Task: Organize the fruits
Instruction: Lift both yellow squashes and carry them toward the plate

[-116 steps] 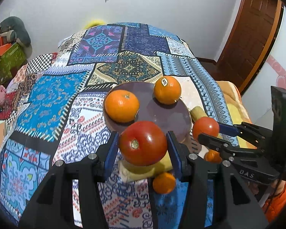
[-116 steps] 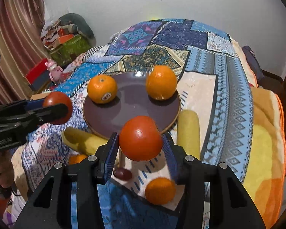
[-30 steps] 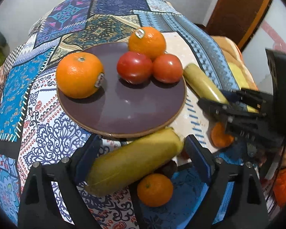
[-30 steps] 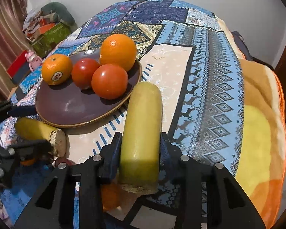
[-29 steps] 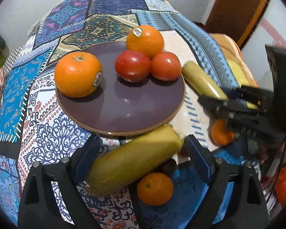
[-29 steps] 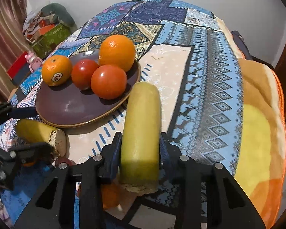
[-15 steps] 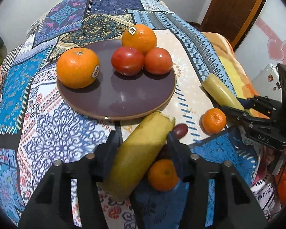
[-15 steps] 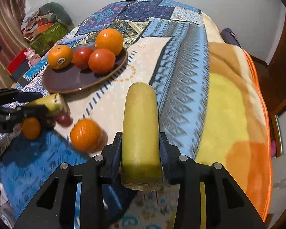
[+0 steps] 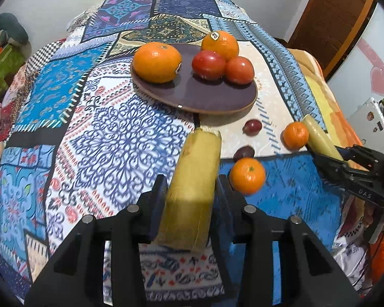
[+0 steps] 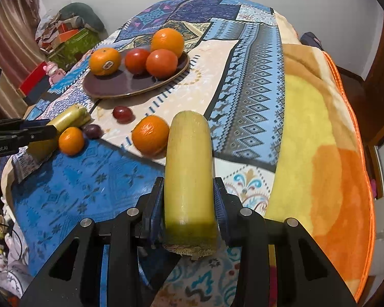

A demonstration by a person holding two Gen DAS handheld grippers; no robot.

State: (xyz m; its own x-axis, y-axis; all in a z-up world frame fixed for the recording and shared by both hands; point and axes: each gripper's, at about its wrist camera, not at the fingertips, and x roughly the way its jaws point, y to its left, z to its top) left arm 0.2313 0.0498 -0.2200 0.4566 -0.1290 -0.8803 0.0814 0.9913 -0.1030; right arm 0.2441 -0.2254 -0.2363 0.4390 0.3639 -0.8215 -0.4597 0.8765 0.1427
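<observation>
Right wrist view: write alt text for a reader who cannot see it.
The right gripper clamps a yellow-green cut stalk above a patterned bedspread. Beyond it, a brown plate holds two oranges and two tomatoes; two small oranges and two dark plums lie loose nearby, and the left gripper holds a second stalk.

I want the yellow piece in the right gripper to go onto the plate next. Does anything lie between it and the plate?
Yes. A small orange and a dark red fruit lie on the cloth between the yellow piece and the plate.
</observation>
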